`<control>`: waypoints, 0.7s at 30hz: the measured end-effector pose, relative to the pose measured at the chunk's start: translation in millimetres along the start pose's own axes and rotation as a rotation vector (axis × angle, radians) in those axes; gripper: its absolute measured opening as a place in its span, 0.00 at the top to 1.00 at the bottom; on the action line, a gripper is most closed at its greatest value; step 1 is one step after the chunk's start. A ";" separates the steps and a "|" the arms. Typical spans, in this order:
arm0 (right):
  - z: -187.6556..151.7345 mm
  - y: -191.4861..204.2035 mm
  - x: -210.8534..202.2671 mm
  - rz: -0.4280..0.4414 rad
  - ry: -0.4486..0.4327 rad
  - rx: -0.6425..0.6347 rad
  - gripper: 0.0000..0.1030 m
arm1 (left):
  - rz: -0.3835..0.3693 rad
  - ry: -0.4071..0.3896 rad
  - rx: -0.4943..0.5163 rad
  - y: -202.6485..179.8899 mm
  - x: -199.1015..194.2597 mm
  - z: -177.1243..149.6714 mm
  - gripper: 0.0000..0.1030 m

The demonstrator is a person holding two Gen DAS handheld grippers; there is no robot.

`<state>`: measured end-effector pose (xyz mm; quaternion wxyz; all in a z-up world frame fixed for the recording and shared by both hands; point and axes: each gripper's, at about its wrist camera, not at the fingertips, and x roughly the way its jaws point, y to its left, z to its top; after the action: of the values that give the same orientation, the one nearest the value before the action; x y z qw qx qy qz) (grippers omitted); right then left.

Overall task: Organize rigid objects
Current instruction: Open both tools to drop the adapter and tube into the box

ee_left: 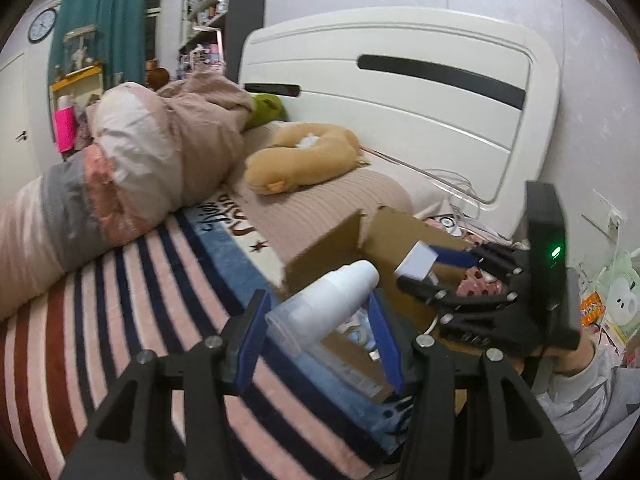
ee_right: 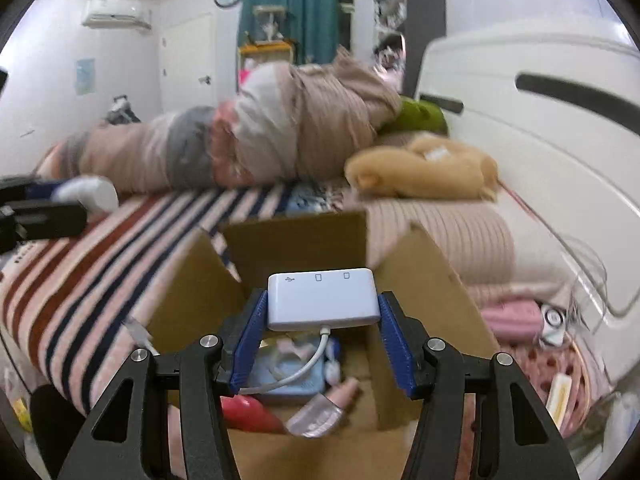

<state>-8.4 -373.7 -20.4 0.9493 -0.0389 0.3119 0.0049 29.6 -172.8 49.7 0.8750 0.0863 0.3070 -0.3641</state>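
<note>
Glossy plastic adapter (ee_right: 323, 298), matt cardboard box (ee_right: 296, 240)

USB symbol — white adapter (ee_right: 323, 300), port icons

The bed (ee_left: 168, 320), under a striped blanket, fills the lower left of the frame. On it lie a rolled quilt (ee_left: 132, 160), a tan plush pillow (ee_left: 304, 160), and, seemingly at its edge, an open cardboard box (ee_right: 304, 240).

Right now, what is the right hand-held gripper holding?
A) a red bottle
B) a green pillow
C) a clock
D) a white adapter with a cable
D: the right hand-held gripper pinches the white adapter between its blue pads, above the open cardboard box.
</note>
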 end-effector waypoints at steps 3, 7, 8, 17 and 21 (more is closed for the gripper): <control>-6.8 -4.4 7.9 0.009 0.037 -0.019 0.49 | -0.018 0.025 0.017 -12.1 19.4 6.4 0.54; -13.5 -10.1 12.0 0.011 0.050 -0.026 0.44 | -0.032 0.064 0.022 -23.6 45.6 11.5 0.54; -14.4 -12.8 11.8 0.012 0.047 -0.019 0.42 | -0.037 0.074 0.021 -25.7 52.8 12.8 0.54; -16.1 -28.7 8.0 0.090 0.032 0.021 0.35 | -0.057 0.131 0.032 -40.6 95.0 16.5 0.48; -16.1 -29.0 6.4 0.120 0.024 0.022 0.25 | -0.054 0.119 0.018 -39.7 95.7 16.4 0.28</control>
<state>-11.7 -403.9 -35.1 0.9438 -0.0099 0.3252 0.0577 62.3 -263.4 8.2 0.8443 0.1074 0.3573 -0.3846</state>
